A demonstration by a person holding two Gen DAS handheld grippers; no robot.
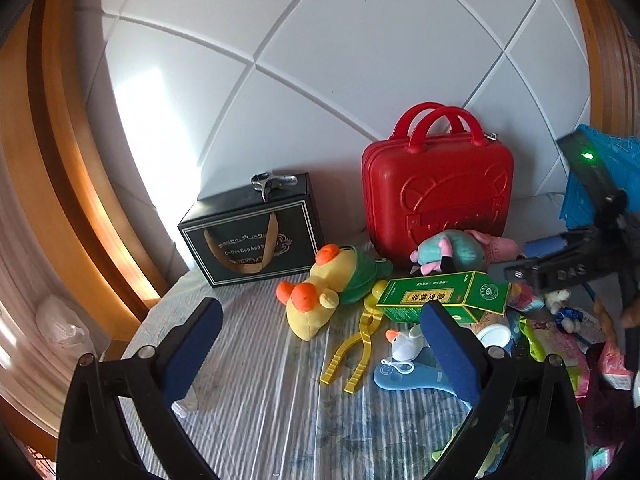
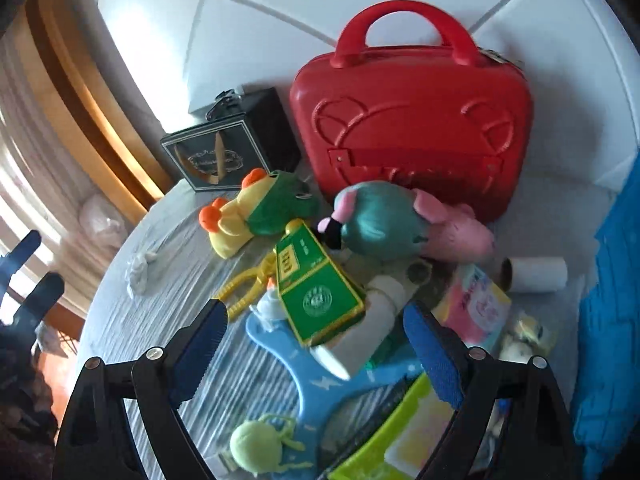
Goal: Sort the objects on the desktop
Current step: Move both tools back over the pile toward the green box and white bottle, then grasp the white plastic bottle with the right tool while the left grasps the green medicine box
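Note:
A pile of objects lies on a striped cloth (image 1: pixel 260 392). A yellow duck plush (image 1: pixel 316 292) in a green frog hood, yellow tongs (image 1: pixel 360 344), a green box (image 1: pixel 444 294) and a teal and pink plush (image 1: pixel 452 250) lie in front of a red case (image 1: pixel 438 184). My left gripper (image 1: pixel 320 344) is open and empty, above the cloth left of the pile. My right gripper (image 2: pixel 316 340) is open and empty, over the green box (image 2: pixel 316 280) and a blue racket-shaped toy (image 2: pixel 316 384). It also shows in the left wrist view (image 1: pixel 560 264).
A black gift box (image 1: pixel 252 228) stands left of the red case (image 2: pixel 412 120). A white padded wall (image 1: pixel 320 60) is behind. A blue crate (image 2: pixel 612 320) is at the right, with a paper roll (image 2: pixel 536 276), a pink packet (image 2: pixel 476 304) and a lime tray (image 2: pixel 396 432) nearby. A wooden frame (image 1: pixel 60 160) runs along the left.

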